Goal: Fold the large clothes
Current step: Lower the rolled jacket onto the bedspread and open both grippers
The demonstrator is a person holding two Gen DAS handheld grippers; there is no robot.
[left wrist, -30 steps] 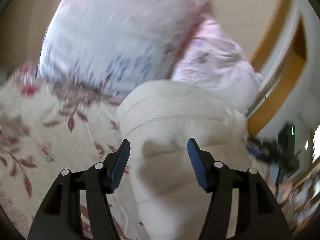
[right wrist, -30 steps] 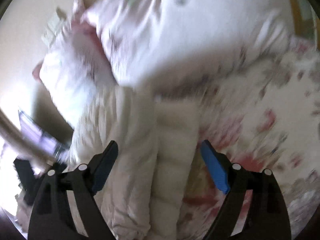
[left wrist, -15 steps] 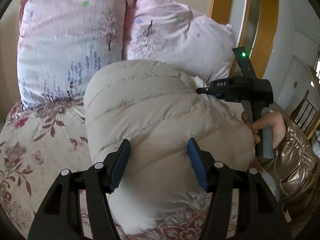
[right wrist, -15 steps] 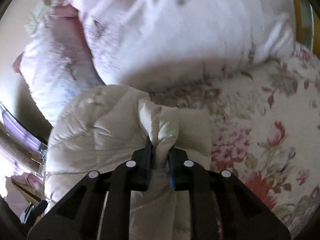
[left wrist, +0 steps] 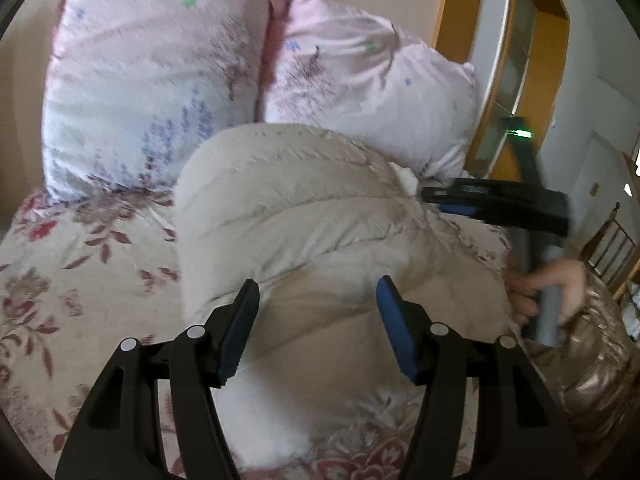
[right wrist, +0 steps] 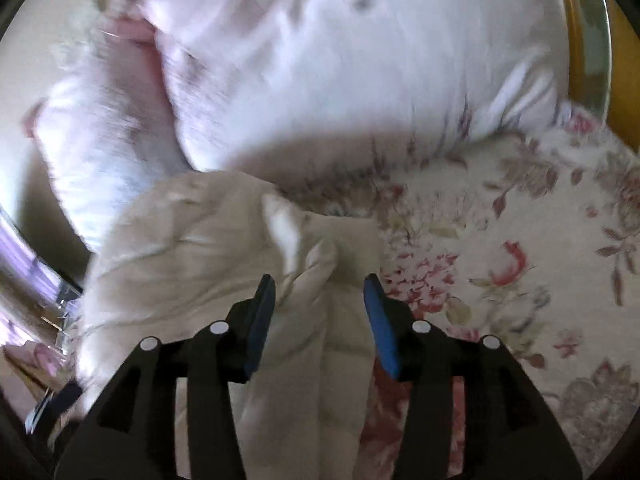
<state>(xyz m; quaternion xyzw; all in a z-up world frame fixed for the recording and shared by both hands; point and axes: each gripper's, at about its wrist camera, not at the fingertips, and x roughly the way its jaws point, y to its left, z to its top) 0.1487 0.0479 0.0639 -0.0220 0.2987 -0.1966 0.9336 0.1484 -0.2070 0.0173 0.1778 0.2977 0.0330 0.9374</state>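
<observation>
Cream quilted puffer jacket [left wrist: 304,216] bundled lengthwise ahead | right gripper [right wrist: 320,292] nearer, jaws just opening astride its puckered fold | left gripper [left wrist: 316,296] open above.

Right wrist view motion-smeared: print on pale pink floral pillows [right wrist: 360,64] unreadable, clutter at 8 o'clock unidentifiable. Left wrist view: cream quilted puffer jacket [left wrist: 304,216] cut off at 6 o'clock; person's gold padded sleeve [left wrist: 592,356] cropped at 4 o'clock
</observation>
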